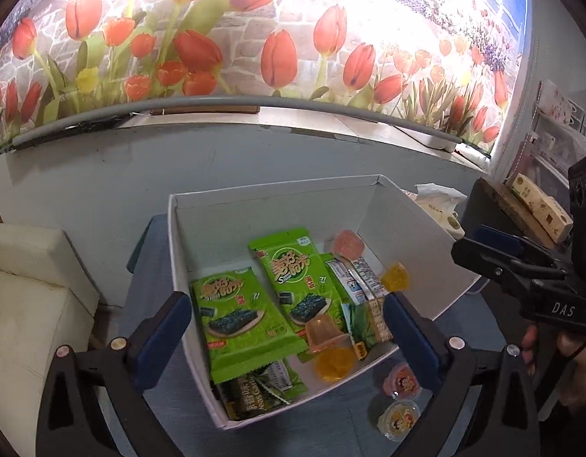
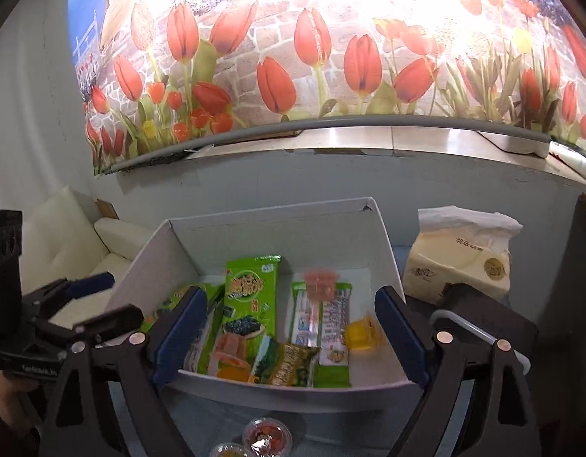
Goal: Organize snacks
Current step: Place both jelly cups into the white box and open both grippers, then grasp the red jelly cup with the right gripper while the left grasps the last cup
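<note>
Snacks sit loose in an open white cardboard box (image 1: pixel 403 221) on the blue-grey surface (image 1: pixel 460 327), directly ahead of and below both hand-held grippers. Contents: two bright green seaweed packets (image 1: pixel 293 278) lying flat, a white-and-blue printed wrapper (image 2: pixel 333 327), a dark green crinkled bag (image 2: pixel 289 367), and small clear jelly cups, orange and yellow (image 1: pixel 395 276), among them. Left hand-held gripper (image 1: pixel 289 327): jaws spread wide, nothing between the blue pads (image 1: pixel 163 339), poised over the box's near-left corner. Right hand-held gripper (image 2: pixel 289 339): also wide open and empty, straddling the near wall of the box. Two more lidded jelly cups (image 1: pixel 403 381) rest on the surface outside the box, just below the grippers. Cream soft tissue pack (image 2: pixel 460 270) stands beyond the right gripper's right finger, beside the box.
</note>
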